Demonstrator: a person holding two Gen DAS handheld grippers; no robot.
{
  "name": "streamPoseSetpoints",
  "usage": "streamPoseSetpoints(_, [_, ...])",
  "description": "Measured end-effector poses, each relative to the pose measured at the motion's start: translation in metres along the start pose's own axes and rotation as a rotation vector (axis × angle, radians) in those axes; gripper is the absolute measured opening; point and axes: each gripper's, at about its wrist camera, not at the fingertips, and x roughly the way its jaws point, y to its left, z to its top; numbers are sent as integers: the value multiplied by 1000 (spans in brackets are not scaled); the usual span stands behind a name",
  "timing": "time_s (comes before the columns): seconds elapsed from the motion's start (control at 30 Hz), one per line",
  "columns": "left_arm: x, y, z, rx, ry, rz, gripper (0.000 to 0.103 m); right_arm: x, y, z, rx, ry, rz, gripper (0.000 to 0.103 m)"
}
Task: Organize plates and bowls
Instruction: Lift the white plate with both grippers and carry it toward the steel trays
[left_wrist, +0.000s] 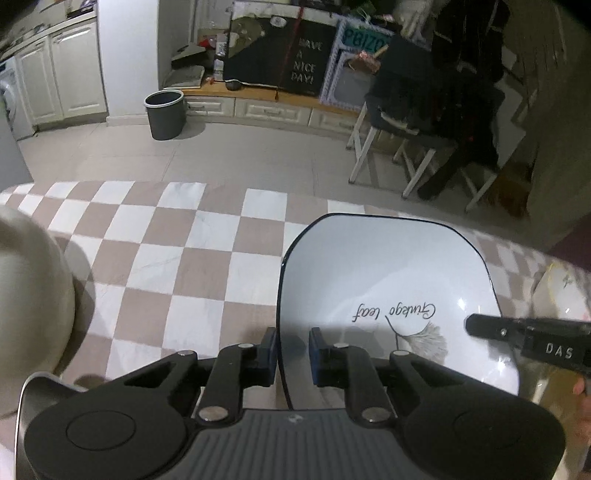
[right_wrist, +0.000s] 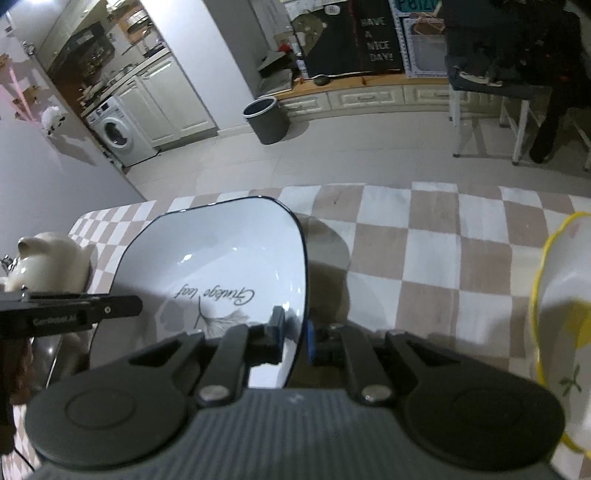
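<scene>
Above checkered counter (left_wrist: 192, 258): plate (left_wrist: 388, 280) between both tongs, left tongs (left_wrist: 291, 356) & right tongs (right_wrist: 293, 341) pinching opposite rims; equally near.

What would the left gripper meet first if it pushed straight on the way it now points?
Nothing new: the left gripper already straddles the white plate's rim. Beyond lies bare checkered tablecloth, apparently free to the table's far edge.
</scene>
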Motion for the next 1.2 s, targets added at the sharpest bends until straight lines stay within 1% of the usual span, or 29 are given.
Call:
streamPoseSetpoints(0.1, [-18, -2, 1, -8, -34, 0, 19, -15, 4, 0, -5, -13, 4, 15])
streamPoseSetpoints(0.2, [-47, -5, 4, 2, -81, 3, 19, -39, 14, 2, -1, -44, 15, 14])
streamPoseSetpoints(0.37, [-111, -11, -3, -11, -160, -16, 18, -96, 36, -2, -2, -131, 40, 11])
streamPoseSetpoints(0.43, [-138, -15, -11, -6, -195, -32, 17, -124, 45, -10, -6, -169, 52, 10])
streamPoseSetpoints(0.53, [-187, -26, -32, 11, -277, -38, 17, -166, 55, -29, -7, -229, 71, 9])
streamPoseSetpoints(0.7, [-259, -44, -68, 49, -334, -55, 15, -230, 69, -74, -4, -298, 91, 9])
streamPoseSetpoints(0.83, [-304, -57, -103, 109, -356, -55, 15, -273, 74, -114, 5, -327, 118, 9])
streamPoseSetpoints(0.9, [-323, -62, -124, 154, -369, -50, 15, -288, 72, -137, 27, -332, 138, 9])
streamPoseSetpoints(0.97, [-333, -66, -144, 186, -378, -54, 15, -297, 70, -151, 62, -330, 149, 9])
streamPoseSetpoints(1.07, [-337, -66, -171, 198, -353, -91, 15, -303, 66, -181, 106, -329, 146, 9])
streamPoseSetpoints(1.2, [-323, -62, -205, 212, -286, -110, 15, -294, 56, -207, 150, -286, 123, 9])
